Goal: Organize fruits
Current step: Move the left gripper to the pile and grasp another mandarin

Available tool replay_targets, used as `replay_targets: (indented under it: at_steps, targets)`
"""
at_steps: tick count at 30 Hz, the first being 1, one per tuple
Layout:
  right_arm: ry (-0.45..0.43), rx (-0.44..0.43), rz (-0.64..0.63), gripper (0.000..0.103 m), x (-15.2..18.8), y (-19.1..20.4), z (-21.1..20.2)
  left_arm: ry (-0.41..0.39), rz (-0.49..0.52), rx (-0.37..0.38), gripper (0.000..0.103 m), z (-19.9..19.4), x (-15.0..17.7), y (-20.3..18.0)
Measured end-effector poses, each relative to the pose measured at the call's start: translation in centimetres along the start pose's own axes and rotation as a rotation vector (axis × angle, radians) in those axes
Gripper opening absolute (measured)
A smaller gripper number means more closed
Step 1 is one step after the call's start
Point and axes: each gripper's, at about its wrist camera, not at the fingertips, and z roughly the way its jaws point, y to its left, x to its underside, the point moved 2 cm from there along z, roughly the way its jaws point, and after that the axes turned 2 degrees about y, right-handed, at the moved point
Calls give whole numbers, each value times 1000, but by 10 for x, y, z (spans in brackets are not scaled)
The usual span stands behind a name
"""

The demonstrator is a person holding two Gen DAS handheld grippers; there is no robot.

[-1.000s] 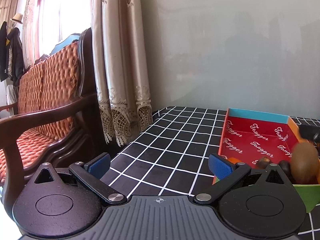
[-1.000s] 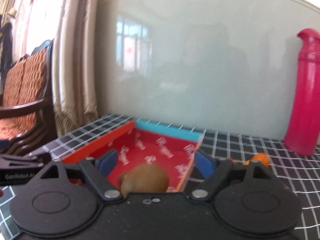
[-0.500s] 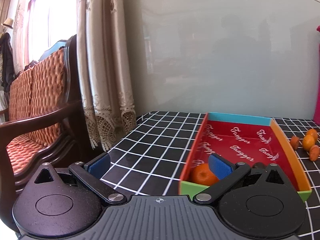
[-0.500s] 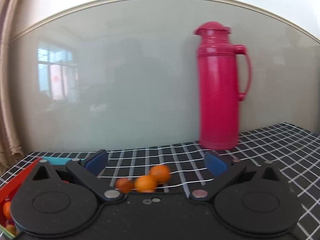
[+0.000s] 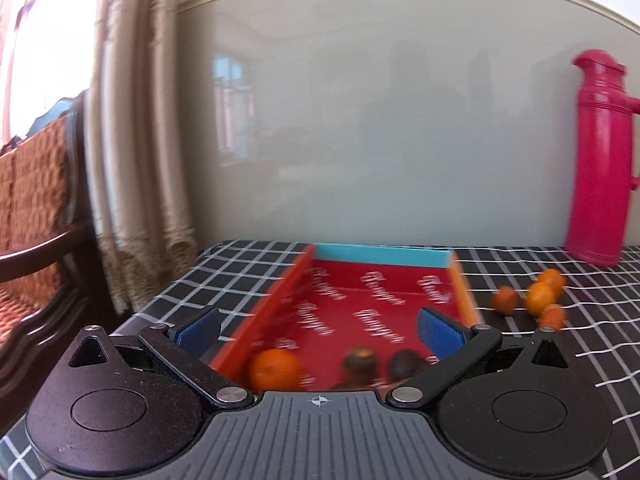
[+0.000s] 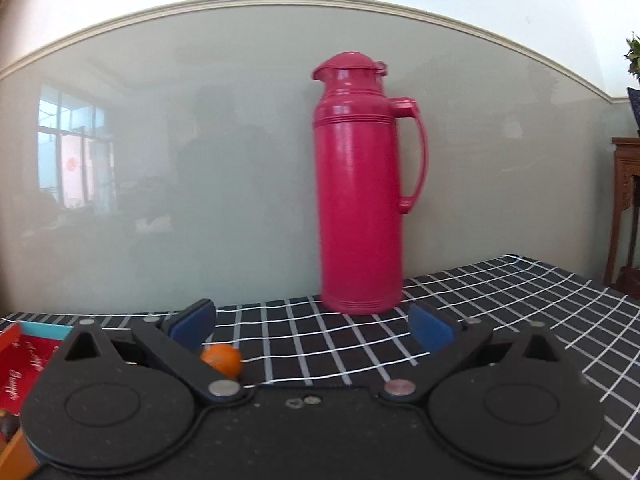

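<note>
Small round orange fruits (image 5: 538, 298): loose on the black checked bench (image 5: 240, 276), just right of the red cardboard tray (image 5: 360, 304) already holding one orange and darker fruits. Right gripper (image 6: 312, 326) fingers spread wide, empty, one orange (image 6: 221, 358) by the left finger; left gripper (image 5: 318, 328) fingers likewise apart, empty, over the tray. Best centre the orange between the fingers, then close gently.

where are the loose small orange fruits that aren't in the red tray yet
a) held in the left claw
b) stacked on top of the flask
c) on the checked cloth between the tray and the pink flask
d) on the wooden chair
c: the small orange fruits lie on the checked cloth, to the right of the red tray and in front of the pink flask.
</note>
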Motion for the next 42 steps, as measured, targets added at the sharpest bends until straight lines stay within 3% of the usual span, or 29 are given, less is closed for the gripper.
replay_targets:
  at_steps: [15,23,40,41,42]
  targets:
    - [-7,98,10,103,-3,-73,-1,-4,50,128,103,-3,-2,-78]
    - [-14,191,13,103,3,-119,0,-5,65,190,103,-1,-6,-115]
    - [-9,345,49,103,9,-196,3,53,130,246,103,48,-15,-197]
    - [-8,351,55,103,10,-200,4,65,130,252,100,54,-16,-201]
    - [-7,359,59,103,10,-204,5,77,129,256,90,59,-16,-204]
